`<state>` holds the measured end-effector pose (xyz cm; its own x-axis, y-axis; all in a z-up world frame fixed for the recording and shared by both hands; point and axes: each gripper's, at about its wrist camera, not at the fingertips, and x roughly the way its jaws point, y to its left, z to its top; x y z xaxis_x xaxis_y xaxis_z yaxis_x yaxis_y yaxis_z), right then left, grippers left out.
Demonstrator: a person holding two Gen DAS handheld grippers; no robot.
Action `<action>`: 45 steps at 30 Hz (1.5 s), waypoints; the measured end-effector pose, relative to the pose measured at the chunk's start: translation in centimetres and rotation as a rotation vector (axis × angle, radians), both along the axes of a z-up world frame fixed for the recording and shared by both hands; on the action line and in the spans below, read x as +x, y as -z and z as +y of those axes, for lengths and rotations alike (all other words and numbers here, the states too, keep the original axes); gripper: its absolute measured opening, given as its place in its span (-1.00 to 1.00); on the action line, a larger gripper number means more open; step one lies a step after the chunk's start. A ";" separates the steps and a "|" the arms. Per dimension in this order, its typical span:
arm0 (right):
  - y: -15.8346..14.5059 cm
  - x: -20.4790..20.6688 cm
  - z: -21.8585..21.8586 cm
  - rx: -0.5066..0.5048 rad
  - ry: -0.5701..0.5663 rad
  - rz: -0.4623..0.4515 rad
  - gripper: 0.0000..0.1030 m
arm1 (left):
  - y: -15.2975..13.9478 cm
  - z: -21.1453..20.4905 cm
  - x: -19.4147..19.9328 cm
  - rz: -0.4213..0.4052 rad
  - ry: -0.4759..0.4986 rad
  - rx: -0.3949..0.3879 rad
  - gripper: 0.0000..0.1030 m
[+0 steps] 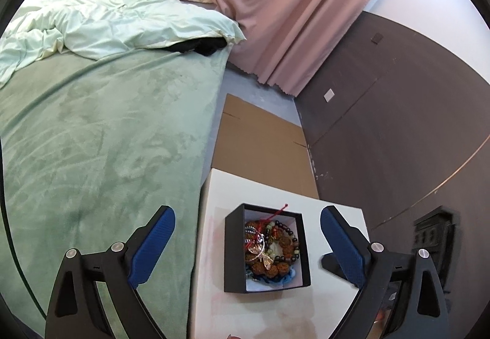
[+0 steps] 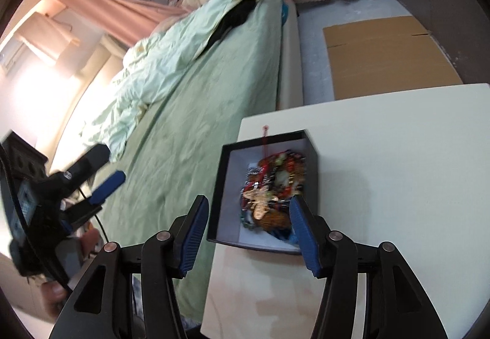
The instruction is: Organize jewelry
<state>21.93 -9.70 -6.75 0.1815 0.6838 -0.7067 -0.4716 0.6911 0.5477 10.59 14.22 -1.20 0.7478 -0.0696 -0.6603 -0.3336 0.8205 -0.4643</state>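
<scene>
Now blk box (image 1: 234, 247) on wht table (image 1: 275, 189), holds tangled beaded bracelets (image 1: 272, 247).

The box (image 1: 234, 250) sits on the table (image 1: 330, 216), near its edge toward the bed (image 1: 107, 140); the jewelry (image 1: 269, 247) lies heaped inside it; the bed runs along the table's left; flattened cardboard (image 1: 260, 140) lies on the floor beyond the table, beside the curtain (image 1: 291, 17).

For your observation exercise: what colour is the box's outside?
Black, with a white lining; the box shows best in the left wrist view.
</scene>
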 end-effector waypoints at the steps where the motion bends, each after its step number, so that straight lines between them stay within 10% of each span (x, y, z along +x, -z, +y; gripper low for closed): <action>1: -0.4 -0.1 -0.8 -0.002 0.014 -0.011 0.08 | 0.0 -0.2 0.0 0.001 0.003 0.002 0.87; 18: -5.0 -2.3 -8.0 -0.047 0.179 -0.169 0.10 | -3.8 -5.7 -3.0 -0.085 0.118 0.164 0.98; 21: -5.7 -3.0 -8.8 -0.093 0.211 -0.211 0.22 | -4.2 -7.4 -3.4 -0.104 0.146 0.229 0.99; 25: -5.6 -4.8 -10.6 -0.122 0.229 -0.249 0.87 | -4.0 -9.2 -3.8 -0.103 0.177 0.279 0.99; 45: -4.9 -10.5 -16.6 -0.205 0.260 -0.357 1.00 | -3.2 -15.1 -8.3 -0.159 0.254 0.420 0.99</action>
